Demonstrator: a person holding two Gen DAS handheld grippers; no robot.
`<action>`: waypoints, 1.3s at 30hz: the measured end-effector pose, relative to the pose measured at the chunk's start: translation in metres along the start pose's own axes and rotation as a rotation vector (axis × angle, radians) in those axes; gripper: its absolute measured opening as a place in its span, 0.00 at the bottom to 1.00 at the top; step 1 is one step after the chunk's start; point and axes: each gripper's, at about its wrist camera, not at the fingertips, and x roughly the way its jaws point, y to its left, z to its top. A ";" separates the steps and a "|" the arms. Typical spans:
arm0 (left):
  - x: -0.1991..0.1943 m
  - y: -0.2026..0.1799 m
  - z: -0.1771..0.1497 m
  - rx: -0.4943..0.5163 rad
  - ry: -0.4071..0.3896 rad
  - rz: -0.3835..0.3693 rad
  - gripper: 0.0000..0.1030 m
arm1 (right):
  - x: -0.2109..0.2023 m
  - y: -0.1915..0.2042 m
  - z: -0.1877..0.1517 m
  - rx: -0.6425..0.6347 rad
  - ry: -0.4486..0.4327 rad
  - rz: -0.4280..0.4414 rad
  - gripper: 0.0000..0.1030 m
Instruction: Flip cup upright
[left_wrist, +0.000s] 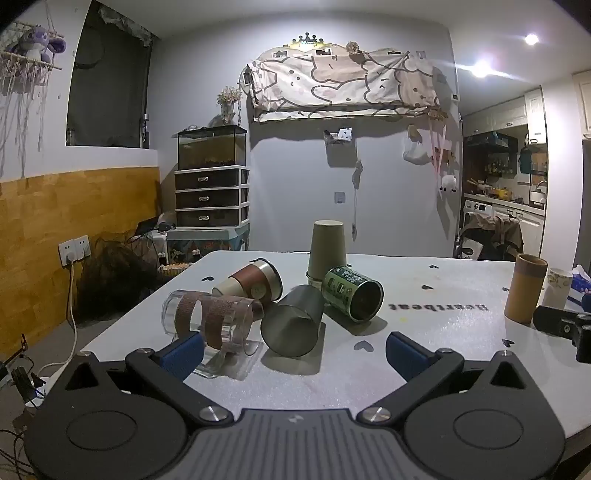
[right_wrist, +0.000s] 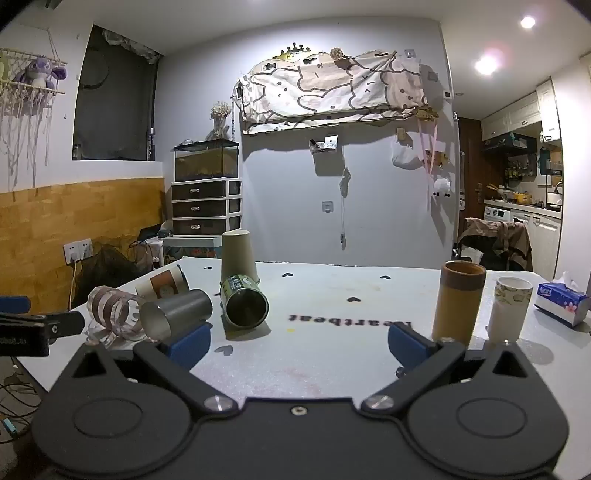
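Note:
Several cups lie on their sides on the white table (left_wrist: 424, 354): a clear glass mug with brown bands (left_wrist: 207, 317), a paper cup with a brown sleeve (left_wrist: 251, 284), a grey metal tumbler (left_wrist: 291, 325) and a green printed cup (left_wrist: 352, 297). An olive paper cup (left_wrist: 327, 251) stands upside down behind them. My left gripper (left_wrist: 291, 354) is open just in front of the tumbler and mug, empty. My right gripper (right_wrist: 299, 341) is open and empty; the tumbler (right_wrist: 175, 314) and green cup (right_wrist: 243, 301) lie to its front left.
A tall tan cylinder cup (right_wrist: 460, 302) and a white patterned cup (right_wrist: 509, 308) stand upright at the right, with a tissue box (right_wrist: 561, 302) beyond. The right gripper shows in the left wrist view at the right edge (left_wrist: 565, 325). The table's left edge is close to the mug.

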 end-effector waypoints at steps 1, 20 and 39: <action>0.000 0.000 0.000 -0.001 0.000 0.000 1.00 | 0.000 0.000 0.000 -0.002 -0.001 -0.001 1.00; 0.005 0.002 -0.002 -0.008 0.016 -0.003 1.00 | 0.000 -0.001 0.000 0.009 -0.001 0.000 1.00; 0.005 0.001 -0.002 -0.007 0.020 -0.003 1.00 | 0.000 -0.001 0.000 0.012 0.001 0.001 1.00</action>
